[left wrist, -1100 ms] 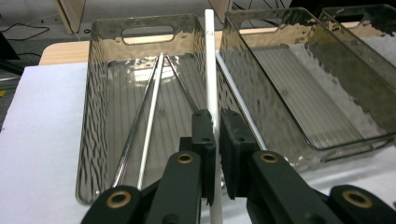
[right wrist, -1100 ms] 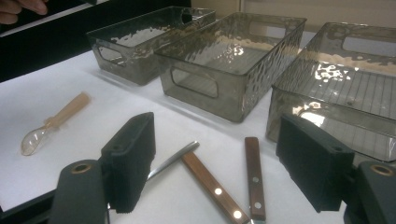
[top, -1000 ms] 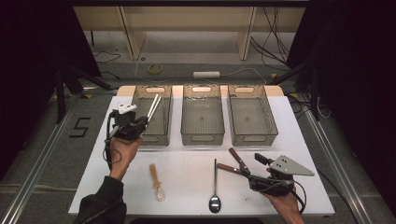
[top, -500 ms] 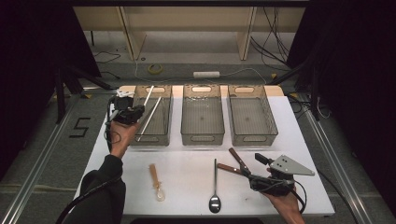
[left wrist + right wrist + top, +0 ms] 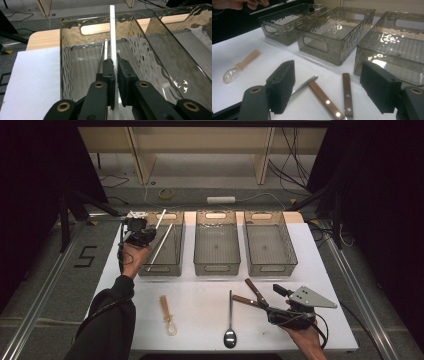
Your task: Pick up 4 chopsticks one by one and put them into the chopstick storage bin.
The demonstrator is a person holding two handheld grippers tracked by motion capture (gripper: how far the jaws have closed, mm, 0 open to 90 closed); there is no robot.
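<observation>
- High view: the left gripper (image 5: pixel 141 234) is held up over the near-left part of the left bin (image 5: pixel 161 242), clenched on a white chopstick (image 5: pixel 161 219) whose tip points up and away towards the bin's far end.
- A second white chopstick (image 5: pixel 160 247) lies slanted inside that same bin, from its far side down to its near wall.
- The middle bin (image 5: pixel 216 242) and the right bin (image 5: pixel 270 242) stand in a row beside it at the far side of the white table (image 5: pixel 200 320).
- The right gripper (image 5: pixel 272 302) rests low on the near-right of the table, jaws spread wide, just beside two wooden-handled knives (image 5: pixel 255 295).
- A metal spoon (image 5: pixel 229 322) lies near the front edge; a translucent amber spoon (image 5: pixel 167 315) lies to its left, well apart from the bins.
- Left gripper view: the two black jaws press together on the white chopstick (image 5: pixel 112 37), which runs straight up between them and past the bin's far rim (image 5: pixel 100 20). The other chopstick (image 5: pixel 106 50) lies on the bin floor just behind the jaws.
- Right gripper view: the jaws stand released, nothing between the pads; the two wooden-handled knives (image 5: pixel 347 92) and the metal spoon's handle (image 5: pixel 305 83) lie on the table between and ahead of them. The amber spoon (image 5: pixel 239 65) is off to the left, the three bins beyond.
</observation>
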